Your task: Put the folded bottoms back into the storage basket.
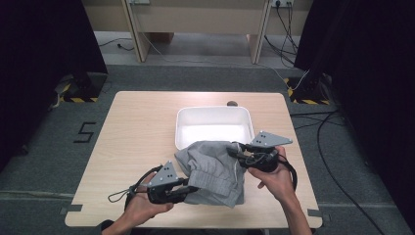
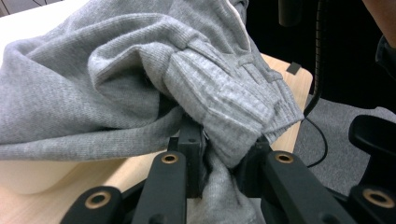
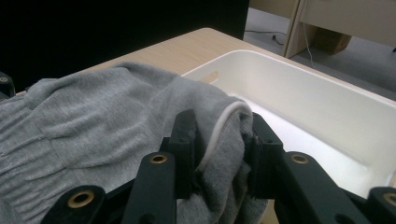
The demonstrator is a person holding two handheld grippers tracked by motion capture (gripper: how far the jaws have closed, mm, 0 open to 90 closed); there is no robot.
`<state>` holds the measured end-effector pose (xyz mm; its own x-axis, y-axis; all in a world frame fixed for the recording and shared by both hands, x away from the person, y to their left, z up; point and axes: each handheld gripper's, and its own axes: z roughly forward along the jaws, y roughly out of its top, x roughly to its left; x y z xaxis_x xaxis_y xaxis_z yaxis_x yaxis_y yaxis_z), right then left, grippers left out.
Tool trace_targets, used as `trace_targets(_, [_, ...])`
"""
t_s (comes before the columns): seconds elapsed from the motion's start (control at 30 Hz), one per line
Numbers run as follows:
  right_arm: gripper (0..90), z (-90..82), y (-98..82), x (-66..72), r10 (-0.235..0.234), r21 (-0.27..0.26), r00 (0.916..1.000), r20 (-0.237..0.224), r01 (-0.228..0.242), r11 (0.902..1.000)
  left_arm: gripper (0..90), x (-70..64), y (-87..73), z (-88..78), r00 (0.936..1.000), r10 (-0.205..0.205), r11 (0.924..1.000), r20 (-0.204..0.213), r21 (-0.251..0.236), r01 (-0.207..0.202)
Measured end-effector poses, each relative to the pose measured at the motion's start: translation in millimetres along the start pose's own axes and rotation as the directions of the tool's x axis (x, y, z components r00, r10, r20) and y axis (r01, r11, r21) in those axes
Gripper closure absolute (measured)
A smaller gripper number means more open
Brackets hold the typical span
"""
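A grey knitted garment point(image 1: 213, 170) with a white drawcord lies bunched on the wooden table point(image 1: 137, 132), its far edge lapping over the near rim of a white tub point(image 1: 213, 126). My left gripper point(image 1: 192, 188) is shut on the ribbed near-left edge of the garment point(image 2: 140, 84), cloth pinched between its jaws point(image 2: 219, 158). My right gripper point(image 1: 234, 151) is shut on the garment's far-right part, gripping cloth point(image 3: 107, 121) and the white drawcord point(image 3: 219, 126) right beside the tub point(image 3: 299, 93).
The white tub stands empty at the table's far middle. A small dark knob point(image 1: 232, 103) sits at the table's far edge. Cables point(image 1: 337, 161) run over the floor on the right, and black curtains hang at both sides.
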<state>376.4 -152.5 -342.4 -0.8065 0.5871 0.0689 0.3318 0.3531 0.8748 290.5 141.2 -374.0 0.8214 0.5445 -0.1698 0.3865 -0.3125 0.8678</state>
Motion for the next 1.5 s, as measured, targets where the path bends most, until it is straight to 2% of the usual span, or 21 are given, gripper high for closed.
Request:
trace_targets(0.5, [68.8, 5.8, 39.7, -17.1, -0.004, 0.015, 1.0000, -0.005, 0.004, 0.9999, 75.4, 21.8, 34.5, -5.2, 0.9996, -0.027, 0.9996, -0.003, -0.001, 0.027])
trace_targets(0.53, [68.8, 6.5, 47.3, -20.3, -0.006, 0.022, 1.0000, -0.004, 0.006, 0.9997, 75.4, 25.7, 40.2, -5.1, 0.9995, -0.032, 0.9995, -0.006, 0.000, 0.032])
trace_targets(0.7, [68.8, 10.3, 63.6, -28.7, -0.012, 0.031, 0.9999, 0.001, 0.012, 0.9994, 75.4, 33.6, 51.3, -4.2, 0.9993, -0.032, 0.9995, -0.022, 0.002, 0.032])
trace_targets(0.83, [68.8, 15.0, 74.3, -37.0, -0.007, 0.048, 1.0000, 0.002, 0.007, 0.9988, 75.5, 43.8, 60.6, -0.8, 0.9982, -0.051, 0.9987, -0.030, 0.001, 0.051])
trace_targets(1.13, [68.8, 26.7, 91.1, -55.1, 0.003, 0.073, 1.0000, 0.008, -0.003, 0.9973, 75.4, 57.2, 74.6, 5.8, 0.9963, -0.065, 0.9979, -0.055, 0.002, 0.065])
trace_targets(1.2, [68.8, 31.8, 96.2, -62.3, -0.002, 0.086, 0.9998, 0.017, 0.000, 0.9963, 75.4, 62.3, 77.8, 9.3, 0.9952, -0.076, 0.9971, -0.061, 0.001, 0.076])
trace_targets(1.5, [68.8, 48.3, 106.5, -78.4, 0.015, 0.110, 0.9993, 0.034, -0.018, 0.9938, 75.4, 78.9, 86.3, 18.2, 0.9906, -0.111, 0.9937, -0.080, 0.002, 0.112])
